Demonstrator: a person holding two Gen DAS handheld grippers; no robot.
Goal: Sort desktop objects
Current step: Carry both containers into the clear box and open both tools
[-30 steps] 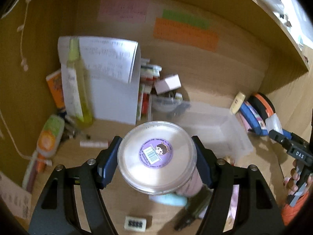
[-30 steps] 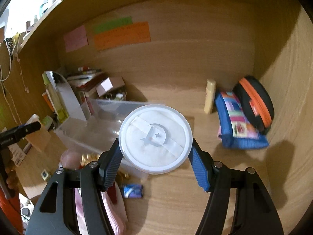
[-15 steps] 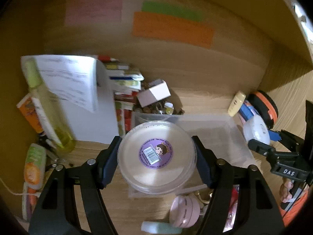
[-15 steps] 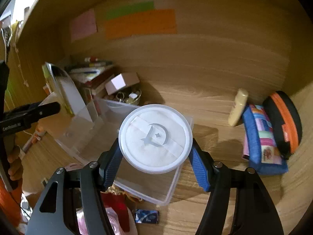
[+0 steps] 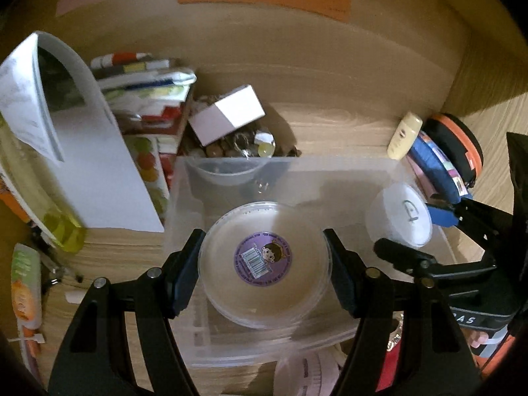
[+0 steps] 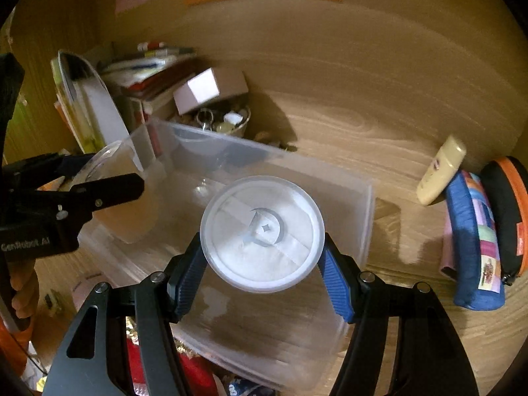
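My left gripper [image 5: 264,264] is shut on a round clear tub with a purple barcode sticker [image 5: 264,262] and holds it over the clear plastic bin [image 5: 297,178]. My right gripper [image 6: 262,264] is shut on a round white puff case with a moon logo [image 6: 262,231], also above the bin [image 6: 346,198]. In the left wrist view the white case [image 5: 399,214] and the right gripper [image 5: 425,237] show at the right. In the right wrist view the left gripper [image 6: 99,178] with its tub [image 6: 125,198] shows at the left.
Behind the bin stand books and papers [image 5: 132,99], a white box [image 5: 227,115] on a bowl of trinkets [image 5: 244,145]. A cream tube [image 6: 440,175], a blue pouch [image 6: 475,241] and a black-orange case [image 6: 510,217] lie right. A green-orange tube [image 5: 24,283] lies left.
Both grippers have moved forward and down toward the bin, each still holding its round container. The bin now fills the middle of both views.
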